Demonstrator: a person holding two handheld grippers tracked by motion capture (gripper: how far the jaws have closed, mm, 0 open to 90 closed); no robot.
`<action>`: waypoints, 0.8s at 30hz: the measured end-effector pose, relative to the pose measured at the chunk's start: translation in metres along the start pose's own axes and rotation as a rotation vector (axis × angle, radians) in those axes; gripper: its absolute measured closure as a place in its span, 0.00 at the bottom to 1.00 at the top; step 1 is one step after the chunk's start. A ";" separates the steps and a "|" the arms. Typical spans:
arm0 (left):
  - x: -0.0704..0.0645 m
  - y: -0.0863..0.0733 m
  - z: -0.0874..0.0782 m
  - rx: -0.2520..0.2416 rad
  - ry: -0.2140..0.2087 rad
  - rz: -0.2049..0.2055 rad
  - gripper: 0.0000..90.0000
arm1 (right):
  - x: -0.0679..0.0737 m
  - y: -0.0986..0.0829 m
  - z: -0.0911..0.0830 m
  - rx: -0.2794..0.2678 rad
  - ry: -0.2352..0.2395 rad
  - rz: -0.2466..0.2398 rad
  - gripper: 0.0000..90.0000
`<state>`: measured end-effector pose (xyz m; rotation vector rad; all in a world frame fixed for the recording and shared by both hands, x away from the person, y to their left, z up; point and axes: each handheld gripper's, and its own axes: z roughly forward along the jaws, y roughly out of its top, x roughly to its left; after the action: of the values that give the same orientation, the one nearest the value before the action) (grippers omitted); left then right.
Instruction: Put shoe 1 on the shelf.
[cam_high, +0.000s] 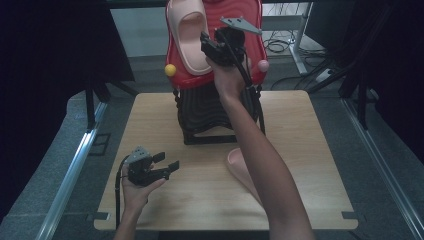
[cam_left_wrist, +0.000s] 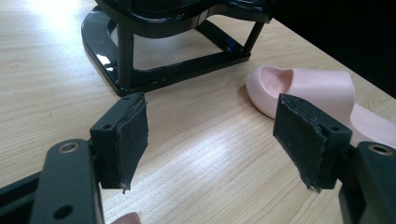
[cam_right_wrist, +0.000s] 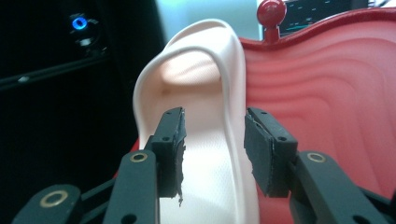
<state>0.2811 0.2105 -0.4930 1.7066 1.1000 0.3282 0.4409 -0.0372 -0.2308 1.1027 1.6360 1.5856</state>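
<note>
R gripper (cam_right_wrist: 212, 154) fingers apart astride pink slipper (cam_right_wrist: 205, 112) edge on red rack (cam_right_wrist: 327, 84); L gripper (cam_left_wrist: 210, 140) fingers apart, over table (cam_left_wrist: 196, 163).

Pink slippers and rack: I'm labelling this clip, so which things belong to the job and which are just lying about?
In the job:
- pink slipper on the red shelf
- second pink slipper on the table
- shoe rack
- right gripper

Lying about:
- floor cables
- left gripper, idle

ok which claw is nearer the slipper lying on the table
Left. The left claw hovers open beside the pink slipper on the table; the right claw is raised at the rack.
</note>
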 end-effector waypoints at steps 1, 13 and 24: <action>0.000 0.000 -0.001 -0.005 0.005 -0.004 0.29 | -0.005 -0.005 -0.010 0.010 0.031 -0.018 0.64; 0.000 -0.001 0.000 0.002 0.011 -0.001 0.29 | -0.038 -0.050 -0.065 0.088 0.130 -0.067 0.64; 0.000 -0.002 0.003 0.011 0.011 0.001 0.29 | -0.070 -0.112 -0.114 0.150 0.209 -0.080 0.64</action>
<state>0.2818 0.2086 -0.4953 1.7164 1.1112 0.3328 0.3582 -0.1473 -0.3381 0.9578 1.9389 1.5914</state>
